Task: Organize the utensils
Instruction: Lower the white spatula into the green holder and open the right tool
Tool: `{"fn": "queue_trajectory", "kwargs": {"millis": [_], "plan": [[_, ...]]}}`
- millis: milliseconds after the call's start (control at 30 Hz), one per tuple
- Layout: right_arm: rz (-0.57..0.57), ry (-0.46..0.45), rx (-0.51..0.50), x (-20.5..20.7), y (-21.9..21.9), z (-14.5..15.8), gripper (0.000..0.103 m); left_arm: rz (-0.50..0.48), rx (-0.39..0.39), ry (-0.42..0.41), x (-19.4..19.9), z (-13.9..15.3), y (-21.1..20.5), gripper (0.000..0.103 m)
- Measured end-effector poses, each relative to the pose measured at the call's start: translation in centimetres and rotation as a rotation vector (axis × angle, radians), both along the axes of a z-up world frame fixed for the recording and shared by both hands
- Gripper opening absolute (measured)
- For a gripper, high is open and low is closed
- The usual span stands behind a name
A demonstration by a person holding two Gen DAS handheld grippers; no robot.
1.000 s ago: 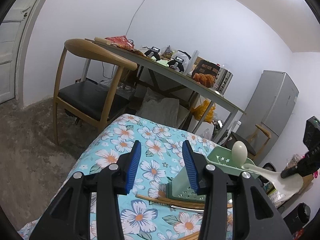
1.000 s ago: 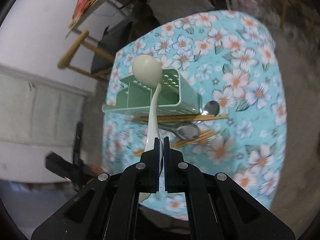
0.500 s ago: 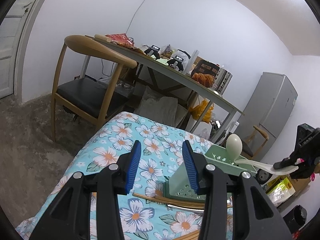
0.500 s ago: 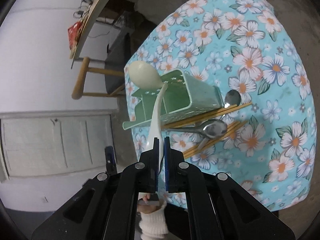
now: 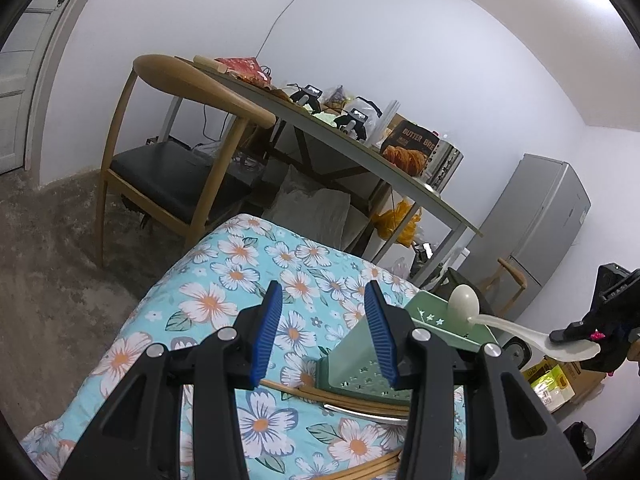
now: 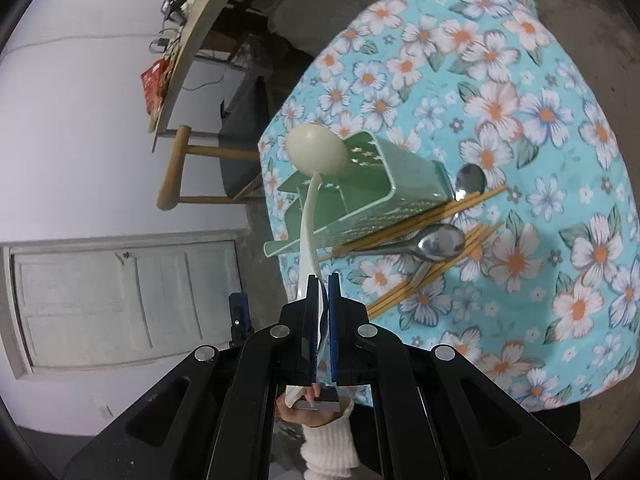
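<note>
White spoon [image 6: 310, 216], handle pinched by right gripper [image 6: 324, 280], points bowl-first over green caddy [image 6: 360, 196].

Each hand-held gripper is black plastic with angular, hollowed arms and round silver screw heads at the joints. The left hand-held gripper [image 5: 323, 330] has ribbed blue pads [image 5: 265, 332]; the right hand-held gripper [image 6: 323, 300] has them too (seen edge-on). Below it shows a hand [image 6: 298, 410] in a white knitted cuff [image 6: 330, 442].

left tool [image 5: 324, 332] open, empty | white spoon [image 5: 464, 303] over green holder [image 5: 440, 324]
</note>
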State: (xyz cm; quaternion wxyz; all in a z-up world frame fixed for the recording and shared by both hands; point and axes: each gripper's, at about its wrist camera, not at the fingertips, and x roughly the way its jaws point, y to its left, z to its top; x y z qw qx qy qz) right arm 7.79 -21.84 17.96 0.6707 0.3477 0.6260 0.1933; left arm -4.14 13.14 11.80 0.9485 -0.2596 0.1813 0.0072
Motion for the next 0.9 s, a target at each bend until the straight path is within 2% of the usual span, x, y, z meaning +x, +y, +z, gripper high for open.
{"fn": "queue_trajectory", "kwargs": {"millis": [167, 400, 533, 700, 900], "plan": [[-0.005, 0.020, -0.015, -1.0, -1.4, -0.4, 0.003, 0.012, -0.003, -0.003, -0.2, 0.0, 0.8, 0.041], [-0.065, 0.054, -0.058, 0.4, -3.0, -0.4, 0.004, 0.025, -0.057, 0.011, -0.1, -0.4, 1.5, 0.041], [-0.049, 0.073, -0.064, 1.0, -2.0, -0.5, 0.005, 0.015, -0.039, 0.013, -0.1, -0.4, 1.2, 0.041], [-0.038, 0.095, -0.094, 1.5, -1.1, -0.9, 0.007, 0.005, 0.028, -0.004, -0.6, 0.0, 0.0, 0.041], [-0.114, 0.101, -0.085, 2.3, -2.4, -1.1, 0.007, 0.006, 0.031, -0.008, -0.7, 0.1, -0.2, 0.041]]}}
